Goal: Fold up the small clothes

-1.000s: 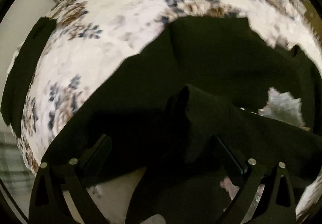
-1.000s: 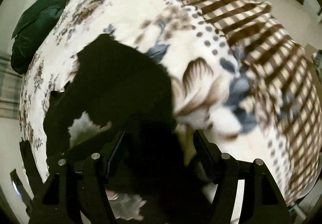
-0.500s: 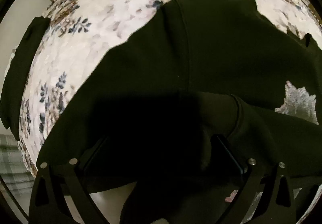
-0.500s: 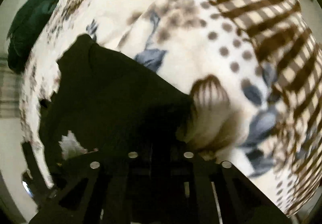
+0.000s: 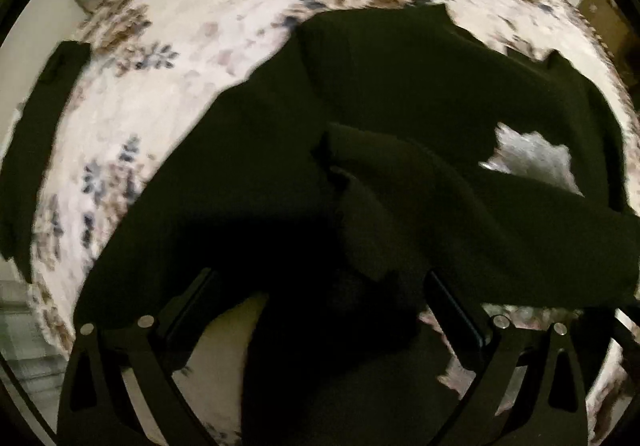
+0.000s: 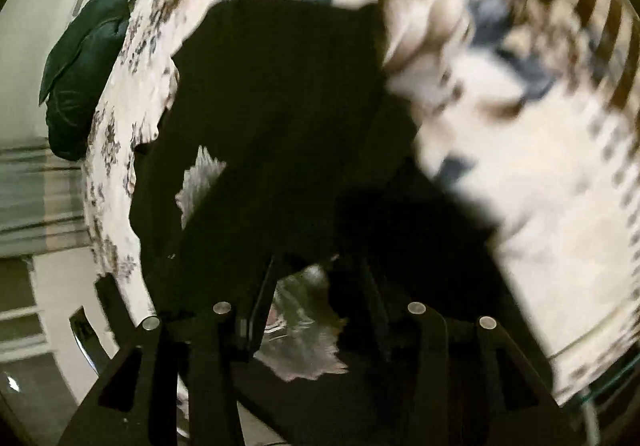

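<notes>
Since a moment ago, right gripper [image 6: 316, 310] jaws reopened partway, dark green knit garment [image 5: 400, 93] between them, grip unclear. Left gripper [image 5: 320, 310] jaws spread wide; cloth bunched between, hold uncertain. Floral white bedspread [image 5: 180, 93] beneath.

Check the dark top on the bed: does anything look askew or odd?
Yes. The dark top lies unevenly on the floral bedspread: a sleeve is bunched across it, half covering the silver print.

A dark green, soft-knit small garment [image 5: 400, 93] lies spread on the bed, near its edge, partly doubled: one flap is folded over its middle, half-covering a silvery, jagged-edged print [image 5: 532, 159] on its front.
</notes>
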Motion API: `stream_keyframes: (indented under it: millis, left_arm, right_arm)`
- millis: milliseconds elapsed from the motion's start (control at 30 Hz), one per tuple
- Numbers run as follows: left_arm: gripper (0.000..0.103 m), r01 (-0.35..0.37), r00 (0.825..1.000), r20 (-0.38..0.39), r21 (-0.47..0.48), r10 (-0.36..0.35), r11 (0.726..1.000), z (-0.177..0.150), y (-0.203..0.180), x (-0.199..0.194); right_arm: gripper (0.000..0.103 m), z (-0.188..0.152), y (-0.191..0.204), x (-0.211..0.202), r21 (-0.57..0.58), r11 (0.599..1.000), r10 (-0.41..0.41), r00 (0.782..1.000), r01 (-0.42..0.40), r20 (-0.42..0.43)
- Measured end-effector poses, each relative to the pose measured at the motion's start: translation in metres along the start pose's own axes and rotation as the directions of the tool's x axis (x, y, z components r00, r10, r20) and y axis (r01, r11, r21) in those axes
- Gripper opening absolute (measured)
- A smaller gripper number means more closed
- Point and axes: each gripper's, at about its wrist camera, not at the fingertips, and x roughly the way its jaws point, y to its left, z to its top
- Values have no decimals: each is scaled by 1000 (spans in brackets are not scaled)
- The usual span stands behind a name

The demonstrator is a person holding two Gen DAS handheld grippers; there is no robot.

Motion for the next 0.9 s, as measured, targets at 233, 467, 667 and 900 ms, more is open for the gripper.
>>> stream_keyframes:
  millis: [233, 467, 667, 900]
  left_arm:
    - [64, 151, 978, -104, -262, -183, 953, 15, 0, 48]
    - [16, 183, 980, -25, -299, -199, 937, 5, 8, 40]
    - [16, 206, 975, -31, -229, -218, 951, -7, 3, 46]
    - [78, 249, 969, 83, -289, -235, 924, -12, 29, 2]
  right_arm:
    - [37, 16, -8, 34, 129, 985, 98, 990, -111, 104]
    - [10, 14, -13, 23, 121, 991, 36, 990, -53, 139]
    - [10, 22, -20, 21, 77, 997, -30, 990, 19, 141]
    - [57, 21, 6, 17, -117, 981, -142, 984, 154, 103]
